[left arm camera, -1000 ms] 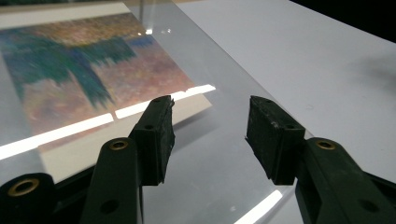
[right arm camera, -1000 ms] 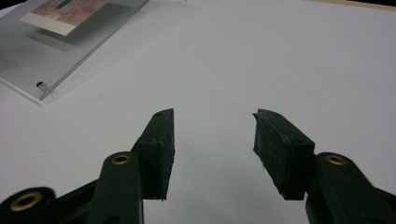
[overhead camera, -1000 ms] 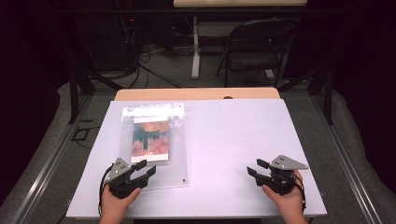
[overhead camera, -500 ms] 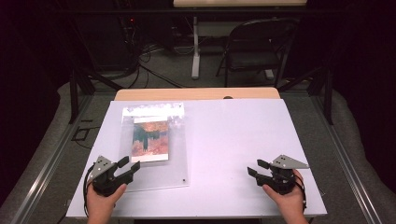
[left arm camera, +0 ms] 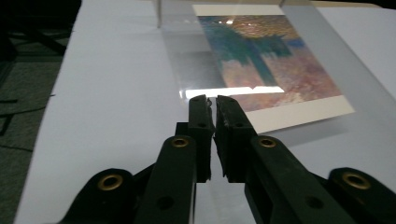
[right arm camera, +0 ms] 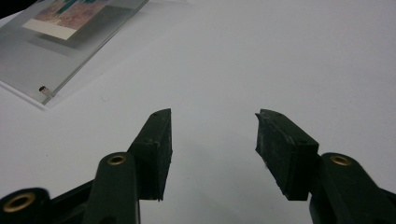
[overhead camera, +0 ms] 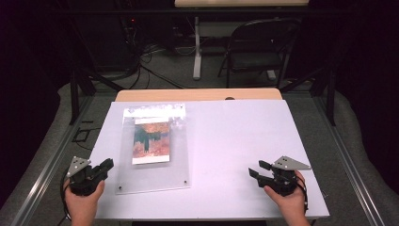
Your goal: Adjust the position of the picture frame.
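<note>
Table (overhead camera: pixel 235 141): white top, the widest thing in the high view; both forearms come in at its near edge.
Acrylic frame (overhead camera: pixel 155 150): a clear plate lying flat on the left half of the table, small studs at its corners – one near-corner stud (right arm camera: pixel 43 88) shows plainly in the right gripper view.
Picture (overhead camera: pixel 151 141): a teal and orange print with a white border, lying under the clear plate, toward its far end.
Left gripper (overhead camera: pixel 104 165): at the near-left corner of the table, just beside the frame's left edge and clear of it; in the left gripper view (left arm camera: pixel 212 105) its jaws stand pressed almost together with nothing between them, aimed at the frame's near-left part.
Right gripper (overhead camera: pixel 256 170): near the right front of the table, well apart from the frame; its jaws are spread wide and hold nothing (right arm camera: pixel 212 119).
Step in hand: by my reading an approach – neither tool touches the frame.
Next move: the left jaws would need to part before they could take the plate's thin edge, and the flat plate offers little to bite, so the right gripper may have to come across and steady it.
</note>
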### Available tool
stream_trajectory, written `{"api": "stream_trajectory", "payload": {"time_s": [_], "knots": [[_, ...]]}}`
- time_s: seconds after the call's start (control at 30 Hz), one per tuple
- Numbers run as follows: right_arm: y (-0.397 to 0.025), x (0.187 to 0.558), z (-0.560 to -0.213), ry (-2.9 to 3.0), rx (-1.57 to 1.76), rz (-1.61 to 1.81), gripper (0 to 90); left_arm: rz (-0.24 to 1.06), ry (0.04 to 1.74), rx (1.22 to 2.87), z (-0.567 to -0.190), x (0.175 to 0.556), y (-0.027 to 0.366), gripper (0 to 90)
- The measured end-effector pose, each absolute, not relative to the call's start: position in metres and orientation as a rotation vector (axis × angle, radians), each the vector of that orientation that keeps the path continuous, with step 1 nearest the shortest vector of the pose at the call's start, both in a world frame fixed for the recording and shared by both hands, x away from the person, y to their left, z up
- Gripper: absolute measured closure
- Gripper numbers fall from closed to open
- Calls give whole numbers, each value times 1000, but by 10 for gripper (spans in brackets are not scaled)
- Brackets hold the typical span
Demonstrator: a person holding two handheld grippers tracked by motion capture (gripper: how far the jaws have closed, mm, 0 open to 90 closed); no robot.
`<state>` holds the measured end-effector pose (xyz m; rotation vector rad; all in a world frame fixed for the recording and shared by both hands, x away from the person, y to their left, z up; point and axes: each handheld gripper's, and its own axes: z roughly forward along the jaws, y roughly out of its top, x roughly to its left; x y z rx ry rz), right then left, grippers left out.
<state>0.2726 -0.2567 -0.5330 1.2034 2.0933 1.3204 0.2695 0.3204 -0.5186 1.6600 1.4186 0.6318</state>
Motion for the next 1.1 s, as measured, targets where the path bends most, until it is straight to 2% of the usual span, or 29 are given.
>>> {"api": "stream_trajectory", "payload": {"time_s": [0.07, 0.2, 0.4, 0.57, 0.67, 0.83, 1.1], "knots": [[-258, 273, -533, 2090, 1209, 1326, 412, 615, 1450, 1653, -521, 271, 327, 894], [-260, 274, -534, 2076, 1221, 1330, 351, 592, 1494, 1646, -527, 275, 338, 900], [-260, 275, -534, 2067, 1224, 1314, 319, 551, 1532, 1666, -536, 282, 342, 900], [-260, 275, -533, 2039, 1197, 1326, 329, 512, 1545, 1692, -541, 286, 340, 900], [-260, 275, -531, 2055, 1178, 1359, 395, 494, 1544, 1714, -544, 287, 338, 900], [-259, 274, -531, 2088, 1162, 1357, 436, 464, 1516, 1763, -548, 291, 329, 900], [-257, 273, -531, 2052, 1103, 1383, 386, 445, 1505, 1809, -551, 295, 319, 900]]}}
